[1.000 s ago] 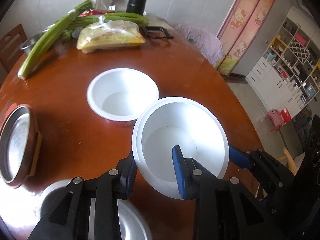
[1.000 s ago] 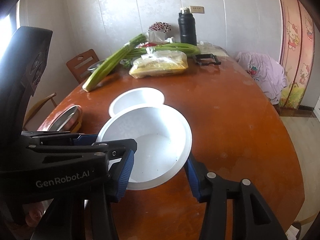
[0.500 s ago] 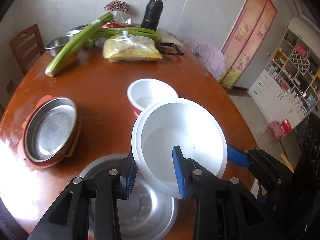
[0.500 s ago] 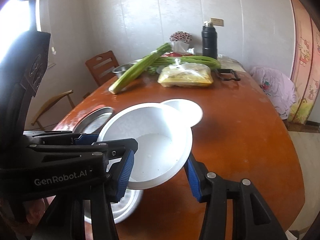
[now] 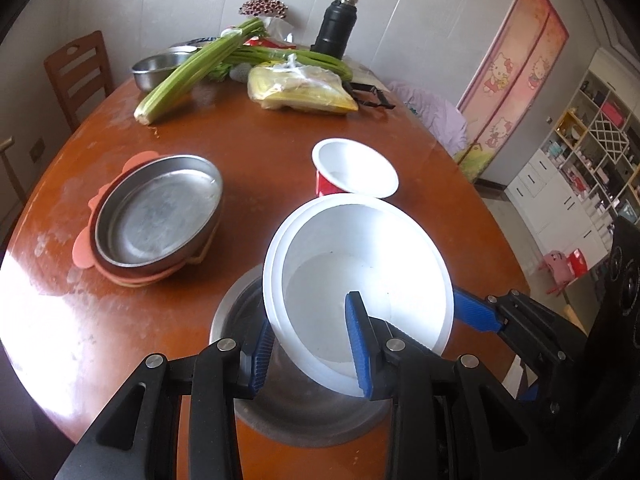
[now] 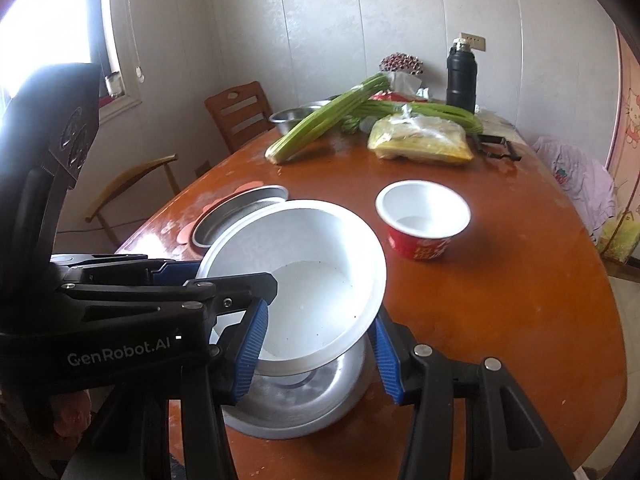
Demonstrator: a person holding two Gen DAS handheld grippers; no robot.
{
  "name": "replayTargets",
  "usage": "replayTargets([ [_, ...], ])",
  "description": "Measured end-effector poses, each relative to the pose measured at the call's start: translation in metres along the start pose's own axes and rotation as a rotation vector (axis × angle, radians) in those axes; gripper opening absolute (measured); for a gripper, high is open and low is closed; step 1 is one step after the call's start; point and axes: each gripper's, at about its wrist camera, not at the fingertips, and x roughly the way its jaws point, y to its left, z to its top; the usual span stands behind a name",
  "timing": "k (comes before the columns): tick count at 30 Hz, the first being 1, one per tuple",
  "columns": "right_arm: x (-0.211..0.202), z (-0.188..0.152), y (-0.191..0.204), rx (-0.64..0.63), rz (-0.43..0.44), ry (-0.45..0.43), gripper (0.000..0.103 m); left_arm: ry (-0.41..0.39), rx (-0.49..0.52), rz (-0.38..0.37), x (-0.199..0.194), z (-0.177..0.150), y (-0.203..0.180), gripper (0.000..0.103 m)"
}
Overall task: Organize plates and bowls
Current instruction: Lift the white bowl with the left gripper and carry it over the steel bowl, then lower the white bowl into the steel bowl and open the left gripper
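A large white bowl [image 5: 360, 248] [image 6: 304, 248] hangs tilted over a wide steel bowl [image 5: 244, 312] [image 6: 320, 400] at the near edge of the brown table [image 5: 260, 136]. My left gripper [image 5: 310, 328] is shut on the white bowl's near rim, one finger inside and one outside. My right gripper [image 6: 318, 320] is shut on the rim's other side, and its blue finger [image 5: 476, 314] shows at the right in the left wrist view. A small red bowl with a white inside [image 5: 354, 168] [image 6: 422, 216] stands behind. A steel plate [image 5: 156, 212] [image 6: 240, 208] rests on orange plates at the left.
At the far end of the table lie celery stalks [image 5: 192, 72], a bag of yellow food [image 5: 300, 88], a black flask [image 5: 336, 28] and a steel basin [image 5: 160, 68]. Wooden chairs [image 6: 236, 116] stand by the left wall. A purple cloth [image 6: 576, 180] hangs at the right.
Both grippers have carried the white bowl back from beside the small red bowl to above the steel bowl at the near edge. The grips have not changed.
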Motion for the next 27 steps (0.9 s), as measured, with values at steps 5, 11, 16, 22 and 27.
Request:
replayTargets([
  [5, 0.005, -0.01, 0.005, -0.006, 0.007, 0.025, 0.051, 0.022, -0.004, 0.011, 0.005, -0.009, 0.005, 0.034],
  [11, 0.013, -0.02, 0.008, -0.005, 0.021, 0.063, 0.051, 0.057, -0.011, 0.03, 0.016, -0.015, 0.01, 0.034],
  [16, 0.02, -0.024, 0.008, -0.001, 0.03, 0.086, 0.051, 0.074, -0.015, 0.038, 0.022, -0.019, 0.013, 0.034],
  [22, 0.024, -0.028, 0.009, -0.003, 0.034, 0.1, 0.051, 0.087, -0.015, 0.048, 0.028, -0.021, 0.015, 0.034],
  [27, 0.027, -0.03, 0.008, -0.002, 0.037, 0.114, 0.051, 0.098, -0.02, 0.055, 0.032, -0.022, 0.016, 0.034],
])
